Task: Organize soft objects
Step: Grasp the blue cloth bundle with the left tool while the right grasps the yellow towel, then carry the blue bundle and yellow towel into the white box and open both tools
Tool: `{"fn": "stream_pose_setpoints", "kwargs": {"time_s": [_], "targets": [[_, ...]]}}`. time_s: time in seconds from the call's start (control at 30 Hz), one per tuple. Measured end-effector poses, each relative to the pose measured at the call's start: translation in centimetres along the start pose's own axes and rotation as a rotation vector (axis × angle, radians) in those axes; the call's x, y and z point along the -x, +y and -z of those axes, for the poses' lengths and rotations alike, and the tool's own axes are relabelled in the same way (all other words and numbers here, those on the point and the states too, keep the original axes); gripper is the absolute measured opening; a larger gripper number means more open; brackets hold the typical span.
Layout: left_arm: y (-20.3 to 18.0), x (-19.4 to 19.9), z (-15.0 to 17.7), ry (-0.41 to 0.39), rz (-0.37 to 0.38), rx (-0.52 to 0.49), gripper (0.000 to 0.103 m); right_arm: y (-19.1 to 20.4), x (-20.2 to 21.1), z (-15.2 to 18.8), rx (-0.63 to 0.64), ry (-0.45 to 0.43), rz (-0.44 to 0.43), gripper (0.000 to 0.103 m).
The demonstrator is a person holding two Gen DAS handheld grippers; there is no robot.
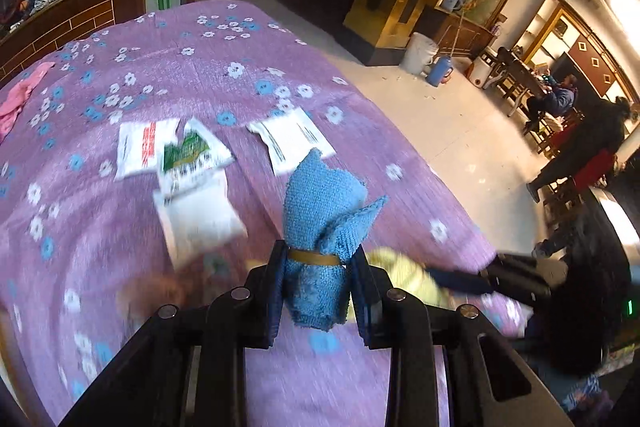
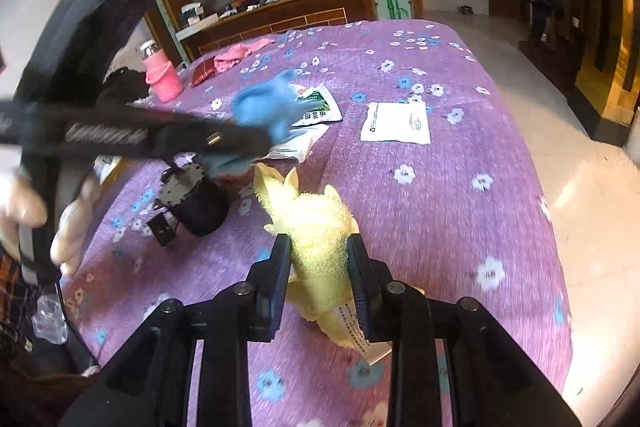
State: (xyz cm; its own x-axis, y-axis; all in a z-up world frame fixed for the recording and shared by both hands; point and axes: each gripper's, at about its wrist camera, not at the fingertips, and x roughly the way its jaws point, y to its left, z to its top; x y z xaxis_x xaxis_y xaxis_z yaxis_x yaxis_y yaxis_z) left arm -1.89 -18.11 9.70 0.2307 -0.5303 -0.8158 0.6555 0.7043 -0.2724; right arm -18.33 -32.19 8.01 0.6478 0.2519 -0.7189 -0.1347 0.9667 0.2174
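Both tools are gripping: the left tool (image 1: pixel 318 263) is clamping a rolled blue terry towel (image 1: pixel 320 211), the right tool (image 2: pixel 319 259) a yellow fluffy towel (image 2: pixel 316 227); white packets (image 1: pixel 176 155) at ten o'clock are awaiting sorting on the purple floral surface (image 1: pixel 168 75).

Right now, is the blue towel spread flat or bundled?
Bundled: the blue towel is rolled, a rubber band cinching it, clamped in the left gripper.

Left tongs (image 1: pixel 318 283) and right tongs (image 2: pixel 320 267) — both clamped, angled downward.

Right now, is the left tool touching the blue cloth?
Touching. The left wrist view shows the left tool with both pads pressed against the rolled blue cloth, just below its rubber band.
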Motion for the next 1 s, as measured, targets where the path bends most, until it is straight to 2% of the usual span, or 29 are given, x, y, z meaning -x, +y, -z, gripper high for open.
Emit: {"fn": "stream_pose_setpoints", "kwargs": {"time_s": [0.2, 0.37, 0.47, 0.6, 0.7, 0.83, 1.0], "targets": [[-0.7, 3.7, 5.3, -0.041, 0.022, 0.018, 0.030, 1.7, 1.9, 1.7, -0.014, -0.024, -0.040, 0.028], [0.8, 6.8, 11.0, -0.083, 0.060, 0.101, 0.030, 5.0, 2.7, 2.8, 0.006, -0.023, -0.110, 0.028], [2.1, 8.8, 14.1, -0.122, 0.076, 0.169, 0.030, 7.8, 2.5, 3.1, 0.023, -0.008, -0.207, 0.028], [4.9, 12.5, 18.9, -0.213, 0.076, 0.288, 0.030, 11.4, 1.1, 2.9, 0.047, 0.035, -0.322, 0.028], [7.5, 15.4, 22.2, -0.273, 0.026, 0.376, 0.030, 14.9, -0.2, 1.9, 0.077, 0.068, -0.402, 0.028], [10.5, 19.7, 26.2, -0.351, -0.097, 0.458, 0.030, 18.6, -1.4, 0.5, 0.101, 0.082, -0.481, 0.028], [14.4, 23.5, 29.5, -0.440, -0.192, 0.558, 0.030, 22.5, -2.9, -1.4, 0.116, 0.088, -0.530, 0.028]]}}
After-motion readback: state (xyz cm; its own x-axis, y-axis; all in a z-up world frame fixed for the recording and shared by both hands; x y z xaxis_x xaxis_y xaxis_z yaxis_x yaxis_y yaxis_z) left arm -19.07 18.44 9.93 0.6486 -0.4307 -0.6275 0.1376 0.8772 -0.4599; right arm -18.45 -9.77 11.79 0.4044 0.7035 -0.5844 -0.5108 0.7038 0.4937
